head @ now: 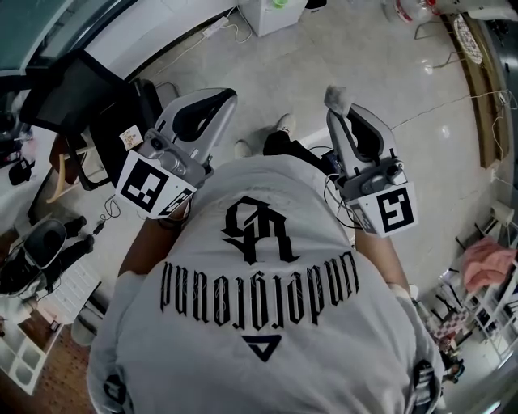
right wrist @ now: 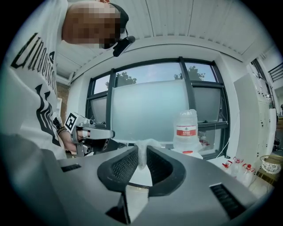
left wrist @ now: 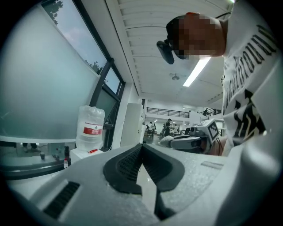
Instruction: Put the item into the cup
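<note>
In the head view both grippers are held up in front of the person's white printed shirt (head: 259, 275), above the floor. My left gripper (head: 220, 99) is shut, its dark pads pressed together with nothing between them (left wrist: 141, 146). My right gripper (head: 335, 111) is shut on a small crumpled white item (head: 337, 98), a pale translucent wad that sticks out past its tips (right wrist: 142, 149). Each gripper shows in the other's view, the right gripper (left wrist: 190, 140) and the left gripper (right wrist: 90, 132). No cup shows in any view.
A water jug (right wrist: 187, 129) stands on a white dispenser by the windows, also seen as the jug (left wrist: 91, 128). On the pale floor (head: 388, 73) lie cables. A black chair (head: 73, 89) is at left, a white cabinet (head: 271, 12) ahead, a pink cloth (head: 488, 260) at right.
</note>
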{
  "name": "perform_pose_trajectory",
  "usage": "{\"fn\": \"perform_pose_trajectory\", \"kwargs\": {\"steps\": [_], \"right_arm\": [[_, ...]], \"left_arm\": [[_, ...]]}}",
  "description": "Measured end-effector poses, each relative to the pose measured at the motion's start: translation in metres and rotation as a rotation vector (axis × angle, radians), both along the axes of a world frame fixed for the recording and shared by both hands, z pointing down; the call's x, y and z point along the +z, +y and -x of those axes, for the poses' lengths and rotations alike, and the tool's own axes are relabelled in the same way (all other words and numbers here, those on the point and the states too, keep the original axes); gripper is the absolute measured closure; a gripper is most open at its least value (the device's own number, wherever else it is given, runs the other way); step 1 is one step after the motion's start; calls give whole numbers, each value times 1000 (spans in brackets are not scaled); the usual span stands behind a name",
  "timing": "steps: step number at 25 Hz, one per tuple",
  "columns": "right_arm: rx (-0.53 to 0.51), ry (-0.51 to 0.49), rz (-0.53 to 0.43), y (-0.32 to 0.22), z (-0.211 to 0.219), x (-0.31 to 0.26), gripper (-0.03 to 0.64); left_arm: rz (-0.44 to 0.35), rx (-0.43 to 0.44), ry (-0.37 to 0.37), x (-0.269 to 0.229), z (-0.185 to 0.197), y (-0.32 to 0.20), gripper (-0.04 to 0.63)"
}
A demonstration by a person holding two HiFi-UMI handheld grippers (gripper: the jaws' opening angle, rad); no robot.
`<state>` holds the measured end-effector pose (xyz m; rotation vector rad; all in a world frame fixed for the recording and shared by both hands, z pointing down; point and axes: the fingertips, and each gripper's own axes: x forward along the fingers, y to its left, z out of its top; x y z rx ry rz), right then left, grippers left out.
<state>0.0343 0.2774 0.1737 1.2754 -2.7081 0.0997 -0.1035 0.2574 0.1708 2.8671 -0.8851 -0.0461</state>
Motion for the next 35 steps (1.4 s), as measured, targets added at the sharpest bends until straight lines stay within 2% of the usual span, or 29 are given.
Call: {"fn": "perform_pose_trajectory", "kwargs": {"steps": [11, 21, 26, 35], "right_arm": [[-48, -43, 2, -82, -71, 5, 552], [-82, -79, 32, -126, -115, 12, 552], [-78, -88, 40, -147, -114, 13, 552], [-34, -95, 20, -176, -86, 8, 552]], "left_arm": [[3, -58, -27, 5, -71, -76, 581], [9, -64, -65, 8, -131, -111, 581], [46, -45, -41, 12, -132, -134, 581], [27, -2, -13, 14, -104, -171, 581]]}}
